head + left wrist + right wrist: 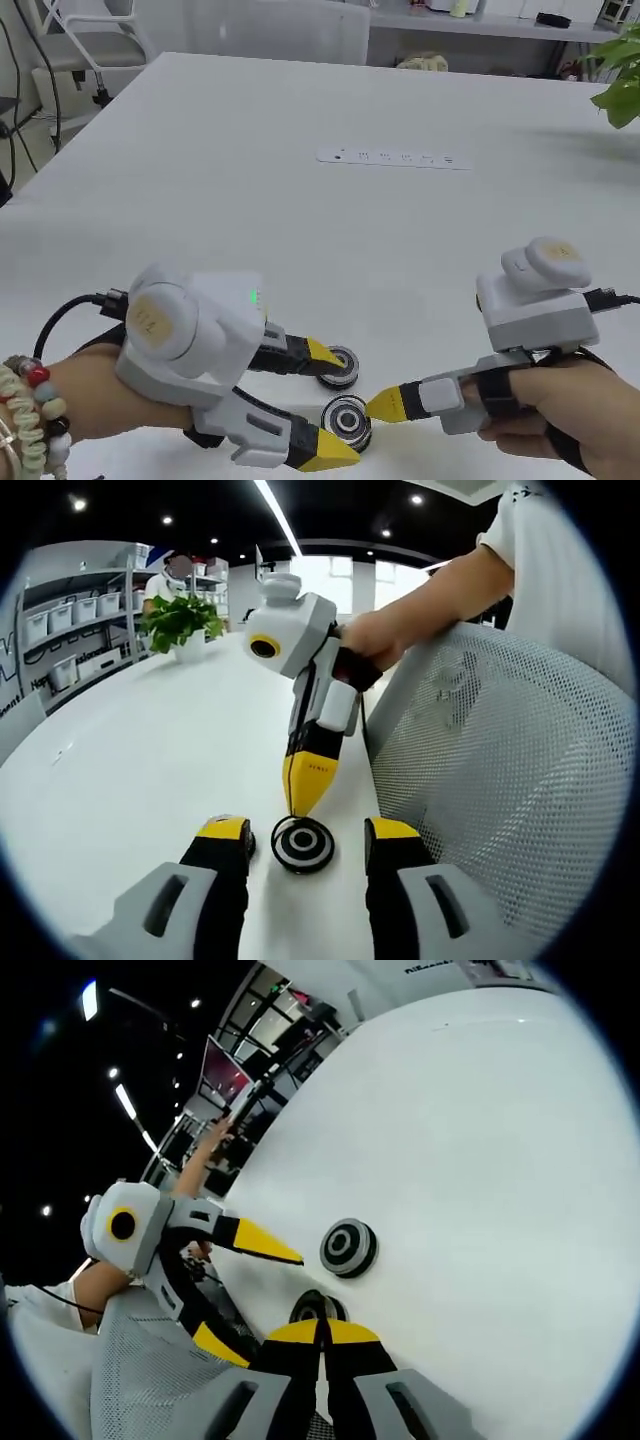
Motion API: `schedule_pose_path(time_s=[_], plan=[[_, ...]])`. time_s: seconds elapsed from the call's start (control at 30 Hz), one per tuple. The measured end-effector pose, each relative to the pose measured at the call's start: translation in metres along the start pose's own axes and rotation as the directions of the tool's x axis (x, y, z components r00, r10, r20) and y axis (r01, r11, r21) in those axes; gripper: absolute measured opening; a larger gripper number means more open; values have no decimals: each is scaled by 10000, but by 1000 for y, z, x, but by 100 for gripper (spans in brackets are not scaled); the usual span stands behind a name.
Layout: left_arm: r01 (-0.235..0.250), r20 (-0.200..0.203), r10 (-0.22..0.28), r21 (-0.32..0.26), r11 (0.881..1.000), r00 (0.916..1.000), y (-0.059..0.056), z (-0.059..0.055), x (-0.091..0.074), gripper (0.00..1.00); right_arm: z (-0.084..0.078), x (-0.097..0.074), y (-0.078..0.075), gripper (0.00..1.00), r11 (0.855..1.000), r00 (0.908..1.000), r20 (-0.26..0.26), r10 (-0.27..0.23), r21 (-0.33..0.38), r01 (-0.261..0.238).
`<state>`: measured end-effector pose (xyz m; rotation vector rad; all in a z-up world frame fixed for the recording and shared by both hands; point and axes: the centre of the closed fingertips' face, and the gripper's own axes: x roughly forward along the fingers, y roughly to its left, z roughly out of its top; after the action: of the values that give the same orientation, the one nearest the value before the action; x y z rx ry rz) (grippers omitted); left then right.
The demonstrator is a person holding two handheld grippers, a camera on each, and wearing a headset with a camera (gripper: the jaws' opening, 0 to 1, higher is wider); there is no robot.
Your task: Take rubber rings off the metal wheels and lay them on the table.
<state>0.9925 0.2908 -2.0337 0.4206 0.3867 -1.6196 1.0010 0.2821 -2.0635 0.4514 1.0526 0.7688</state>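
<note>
Left hand-held gripper (336, 404) gapes around flat-lying metal wheel (347, 420), hub upward; right hand-held gripper (385, 404), closed, touches it.

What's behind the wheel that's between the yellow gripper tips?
Another metal wheel sits behind it on the white table. One yellow tip of the left gripper covers its left edge, so that bit is hidden.

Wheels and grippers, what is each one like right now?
Near wheel: flat on the table.
Far wheel: flat, not gripped.
Rubber rings: both on their wheels.
Left gripper: jaws open, either side of the near wheel.
Right gripper: jaws shut, tip at the near wheel.
</note>
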Motion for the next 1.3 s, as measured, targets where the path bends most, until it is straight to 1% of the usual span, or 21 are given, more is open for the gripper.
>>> schedule_pose_path(time_s=[0.03, 0.07, 0.1, 0.13, 0.17, 0.2, 0.27, 0.3, 0.37, 0.43, 0.57, 0.63, 0.73, 0.83, 0.9, 0.93, 0.97, 1.07, 1.17, 1.3], plan=[[55, -29, -55, -15, 10000, 10000, -1, 2, 0, 47, -1, 0, 0, 0, 10000, 10000, -4, -42, -12, 42], [134, -224, -130, 178, 9998, 9997, -4, 4, 0, 52, -1, 0, -1, 0, 10000, 10000, -26, -88, -24, 88], [162, -268, -148, 529, 9985, 9995, -5, 6, 0, 57, -3, 0, -1, 0, 9999, 9999, -65, -123, -47, 123], [264, -308, -239, 826, 9962, 9992, -7, 9, 0, 61, -3, 0, -1, 0, 9999, 9999, -88, -125, -57, 125], [411, -366, -382, 835, 9957, 9986, -11, 12, 0, 63, -4, 1, 0, 0, 9999, 9999, -96, -123, -62, 122], [469, -387, -439, 819, 9955, 9983, -13, 14, -1, 66, -4, 1, 0, 0, 9999, 9999, -98, -119, -63, 118], [610, -477, -572, 830, 9947, 9972, -16, 18, -2, 67, -3, 1, 0, 0, 9999, 9999, -101, -115, -72, 114], [650, -528, -599, 1010, 9928, 9968, -17, 21, -4, 67, -3, 0, 0, 0, 9999, 9999, -100, -109, -83, 108], [640, -581, -577, 1126, 9916, 9966, -17, 23, -6, 69, -3, 0, 0, 0, 9999, 9999, -95, -107, -87, 106], [595, -583, -525, 1242, 9905, 9969, -16, 30, -13, 71, -2, 0, -1, 0, 9999, 9999, -88, -103, -97, 103], [387, -458, -326, 1394, 9895, 9984, -14, 39, -26, 77, -2, 0, 0, 0, 9999, 9999, -85, -97, -140, 96], [172, -339, -127, 1361, 9905, 9993, -12, 44, -34, 78, -2, -1, 2, 0, 9998, 9999, -63, -91, -160, 90], [-205, -227, 238, 1354, 9906, 9995, -10, 47, -47, 80, -2, -1, 3, 0, 9997, 9999, -54, -117, -227, 116], [-481, -203, 511, 1270, 9907, 9985, -11, 47, -58, 82, -2, -1, 4, 0, 9996, 9999, -60, -111, -241, 109], [-650, -285, 686, 1116, 9916, 9972, -12, 44, -66, 83, -3, -1, 5, 0, 9996, 9999, -65, -112, -260, 110], [-849, -342, 889, 1032, 9910, 9955, -11, 42, -71, 84, -3, -2, 5, 0, 9996, 9999, -70, -116, -272, 114], [-931, -347, 970, 1012, 9905, 9947, -11, 41, -73, 86, -3, -2, 5, 0, 9995, 9999, -74, -117, -283, 115], [-1450, -256, 1473, 755, 9865, 9888, -10, 36, -85, 88, -1, -3, 6, 0, 9996, 10000, -10, -85, -275, 85], [-1842, -198, 1852, 454, 9818, 9825, -10, 31, -93, 88, -2, -4, 5, 0, 9996, 9999, -58, -146, -262, 144], [-2280, -331, 2281, 73, 9736, 9731, -12, 19, -102, 88, -3, -4, 4, 0, 9992, 9997, -142, -213, -347, 208]])
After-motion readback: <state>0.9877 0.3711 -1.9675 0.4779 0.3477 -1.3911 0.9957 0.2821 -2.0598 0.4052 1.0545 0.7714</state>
